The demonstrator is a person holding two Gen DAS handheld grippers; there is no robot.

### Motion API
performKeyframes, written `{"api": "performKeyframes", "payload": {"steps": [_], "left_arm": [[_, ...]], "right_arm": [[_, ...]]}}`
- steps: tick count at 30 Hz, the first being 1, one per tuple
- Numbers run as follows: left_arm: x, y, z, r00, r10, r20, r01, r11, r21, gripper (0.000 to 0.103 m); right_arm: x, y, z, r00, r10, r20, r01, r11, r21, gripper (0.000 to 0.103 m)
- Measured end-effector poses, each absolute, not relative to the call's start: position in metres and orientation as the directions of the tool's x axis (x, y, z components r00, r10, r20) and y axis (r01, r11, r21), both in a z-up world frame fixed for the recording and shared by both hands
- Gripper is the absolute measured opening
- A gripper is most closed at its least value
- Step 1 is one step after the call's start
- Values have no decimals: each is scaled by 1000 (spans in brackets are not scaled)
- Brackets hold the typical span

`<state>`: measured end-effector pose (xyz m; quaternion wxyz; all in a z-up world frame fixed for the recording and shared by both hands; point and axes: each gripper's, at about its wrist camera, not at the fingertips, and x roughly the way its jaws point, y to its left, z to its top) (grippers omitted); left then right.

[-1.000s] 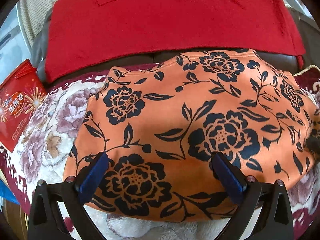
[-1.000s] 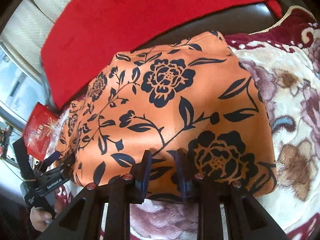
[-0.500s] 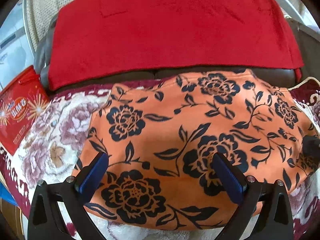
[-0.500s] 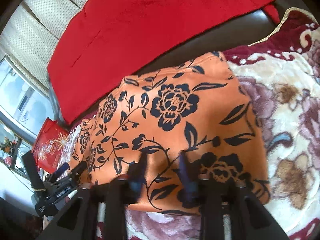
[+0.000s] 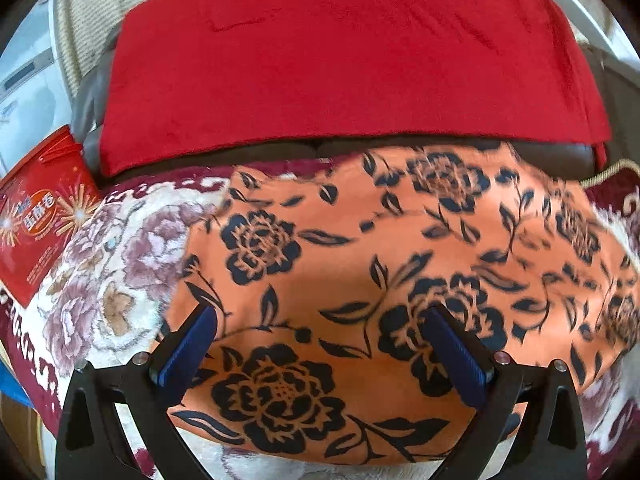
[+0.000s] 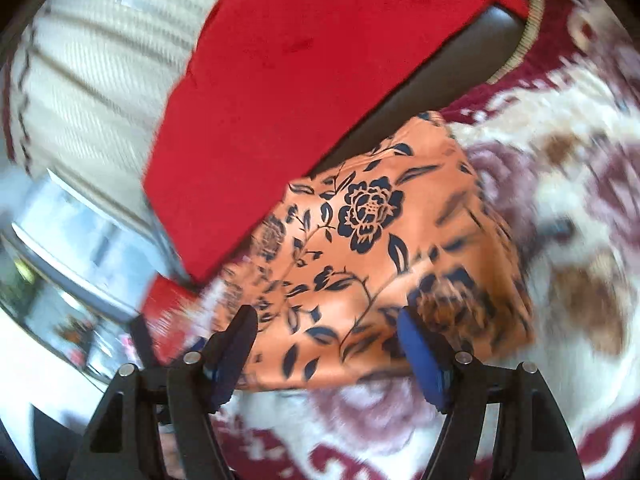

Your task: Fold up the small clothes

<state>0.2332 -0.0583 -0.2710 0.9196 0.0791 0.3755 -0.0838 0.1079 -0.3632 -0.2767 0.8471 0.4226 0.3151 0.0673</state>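
An orange garment with black flowers (image 5: 360,264) lies folded flat on a floral plush blanket (image 5: 100,280). It also shows in the right wrist view (image 6: 380,264), blurred by motion. My left gripper (image 5: 320,332) is open and empty, fingers spread above the garment's near edge. My right gripper (image 6: 328,340) is open and empty, raised above the garment's near edge.
A red cloth (image 5: 340,60) drapes over the dark sofa back (image 5: 612,100) behind the garment; it also shows in the right wrist view (image 6: 300,80). A red printed bag (image 5: 36,216) lies at the left. A window and pale curtain (image 6: 100,80) are at the left.
My right gripper opened, let go of the garment's edge, and pulled back and up. My left gripper drew back slightly, staying open.
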Motion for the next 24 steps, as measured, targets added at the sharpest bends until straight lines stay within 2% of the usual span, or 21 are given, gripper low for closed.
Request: {"api": "performKeyframes", "payload": {"steps": [3, 6, 9, 13, 17, 19, 21, 24], "left_arm": [[227, -54, -261, 738, -123, -663, 222, 973, 66, 103], [221, -57, -260, 756, -125, -643, 245, 964, 101, 103], [221, -64, -268, 734, -129, -666, 279, 952, 123, 103], [230, -70, -283, 651, -168, -740, 321, 945, 67, 103], [225, -70, -274, 696, -154, -702, 303, 949, 92, 103], [222, -67, -268, 712, -163, -683, 297, 951, 84, 103], [221, -65, -263, 725, -171, -667, 291, 954, 72, 103], [220, -63, -256, 742, -177, -647, 285, 956, 64, 103]], "right_arm": [[82, -369, -294, 820, 354, -450, 203, 554, 807, 74], [77, -375, -305, 823, 332, -461, 252, 515, 819, 71], [82, -377, -314, 813, 317, -487, 299, 491, 819, 70], [87, -382, -329, 799, 302, -521, 360, 454, 815, 70], [86, -384, -325, 816, 271, -512, 365, 446, 817, 70], [84, -382, -309, 816, 213, -537, 373, 515, 772, 70], [79, -372, -288, 804, 95, -587, 416, 614, 670, 70], [71, -367, -261, 776, -143, -614, 520, 696, 495, 70]]}}
